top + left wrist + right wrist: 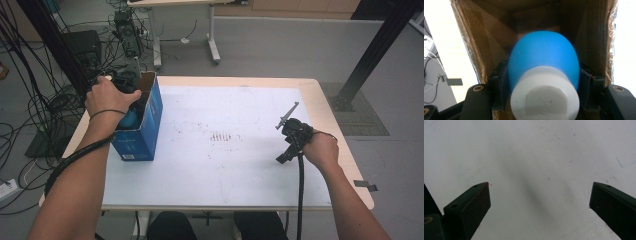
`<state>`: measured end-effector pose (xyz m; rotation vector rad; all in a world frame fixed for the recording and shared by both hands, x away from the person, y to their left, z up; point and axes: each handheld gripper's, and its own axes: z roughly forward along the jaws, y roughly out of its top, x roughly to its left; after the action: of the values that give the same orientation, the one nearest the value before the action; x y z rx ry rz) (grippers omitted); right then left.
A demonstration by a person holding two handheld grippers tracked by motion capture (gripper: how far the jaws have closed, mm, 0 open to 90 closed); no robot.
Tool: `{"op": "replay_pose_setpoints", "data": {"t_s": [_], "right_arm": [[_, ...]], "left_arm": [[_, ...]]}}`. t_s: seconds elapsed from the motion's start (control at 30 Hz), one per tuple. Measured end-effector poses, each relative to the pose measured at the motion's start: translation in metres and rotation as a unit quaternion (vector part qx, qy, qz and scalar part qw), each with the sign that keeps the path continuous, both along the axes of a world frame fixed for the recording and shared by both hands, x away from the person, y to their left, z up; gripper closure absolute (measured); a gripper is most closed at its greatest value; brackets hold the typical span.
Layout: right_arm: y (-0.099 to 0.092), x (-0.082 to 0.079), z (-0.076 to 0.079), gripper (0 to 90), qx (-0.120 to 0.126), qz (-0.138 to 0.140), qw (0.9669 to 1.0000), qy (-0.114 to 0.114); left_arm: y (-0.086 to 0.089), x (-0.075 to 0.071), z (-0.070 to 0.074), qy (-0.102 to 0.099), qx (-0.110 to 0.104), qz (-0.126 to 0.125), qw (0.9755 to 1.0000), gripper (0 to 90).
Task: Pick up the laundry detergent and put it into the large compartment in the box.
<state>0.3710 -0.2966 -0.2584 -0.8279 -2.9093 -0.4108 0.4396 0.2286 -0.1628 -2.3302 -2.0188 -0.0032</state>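
In the left gripper view a blue bulb-shaped object with a white base (544, 72) sits between the two black jaws, which press on its sides; my left gripper (541, 82) is shut on it inside an open cardboard box (486, 37). From the high view the box (145, 127) is blue outside and stands at the table's left edge, with my left gripper (131, 102) reaching down into its open top and the blue object (131, 120) showing below the hand. My right gripper (282, 142) hovers over the white table top (225, 160) at the right, its jaws spread wide with nothing between them (540, 202).
The white sheet on the table (215, 115) carries small dark specks near its middle. Cables and equipment (125, 30) lie on the floor beyond the left far corner. A black frame post (370, 50) stands at the far right.
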Motion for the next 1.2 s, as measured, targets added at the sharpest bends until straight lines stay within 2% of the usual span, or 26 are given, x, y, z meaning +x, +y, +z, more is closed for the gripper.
{"op": "replay_pose_setpoints", "data": {"t_s": [1.2], "right_arm": [[-0.0037, -0.0007, 0.0028, 3.6, 0.002, -0.006, 1.0, -0.002]], "left_arm": [[0.0052, -0.0008, 0.0, -0.003, -0.008, 0.008, 0.9999, 37.5]]}}
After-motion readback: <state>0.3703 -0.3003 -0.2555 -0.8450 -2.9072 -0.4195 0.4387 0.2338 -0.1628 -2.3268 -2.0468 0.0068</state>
